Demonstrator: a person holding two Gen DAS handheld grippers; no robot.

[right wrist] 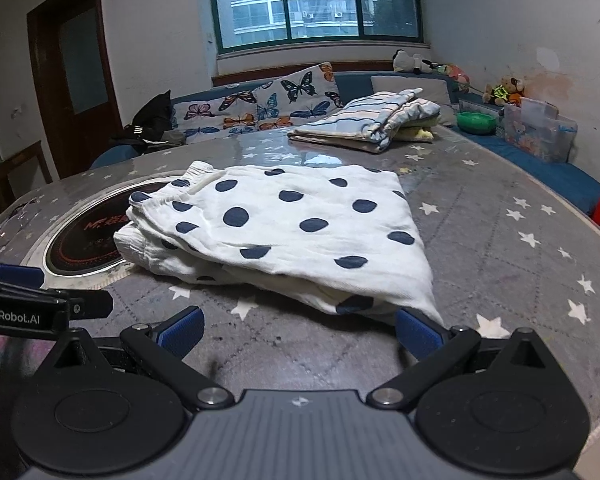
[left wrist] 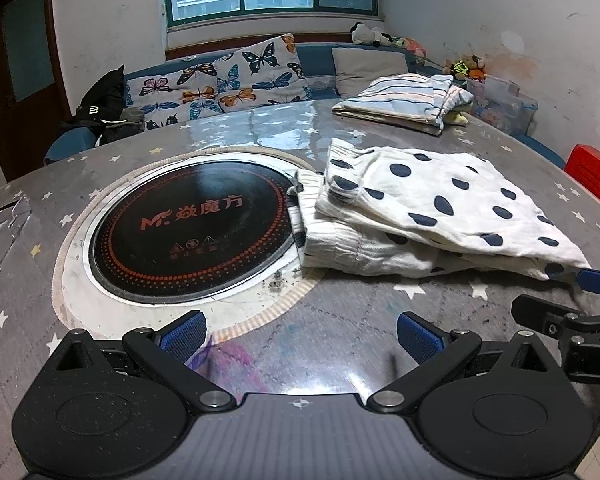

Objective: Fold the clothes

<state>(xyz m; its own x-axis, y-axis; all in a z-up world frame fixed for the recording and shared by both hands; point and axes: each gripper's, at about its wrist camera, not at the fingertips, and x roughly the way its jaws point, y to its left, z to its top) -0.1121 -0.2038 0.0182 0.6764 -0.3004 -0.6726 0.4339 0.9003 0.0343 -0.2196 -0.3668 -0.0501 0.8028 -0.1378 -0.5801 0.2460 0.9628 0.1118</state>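
A white garment with dark blue dots (left wrist: pixel 428 212) lies folded on the grey star-patterned table (left wrist: pixel 340 312), its waistband over the edge of the black cooktop. It also shows in the right wrist view (right wrist: pixel 300 224). My left gripper (left wrist: pixel 300 338) is open and empty, hovering over bare table in front of the garment's left end. My right gripper (right wrist: pixel 298 332) is open and empty, just short of the garment's near corner; its right fingertip (right wrist: pixel 418 334) is beside that corner. The right gripper also shows at the right edge of the left wrist view (left wrist: pixel 572 300).
A round black induction cooktop (left wrist: pixel 188 228) is set into the table. A folded striped garment (left wrist: pixel 404 102) lies at the far side. A sofa with butterfly cushions (left wrist: pixel 228 76), a clear plastic box (right wrist: pixel 540 132) and a red stool (left wrist: pixel 592 176) stand beyond.
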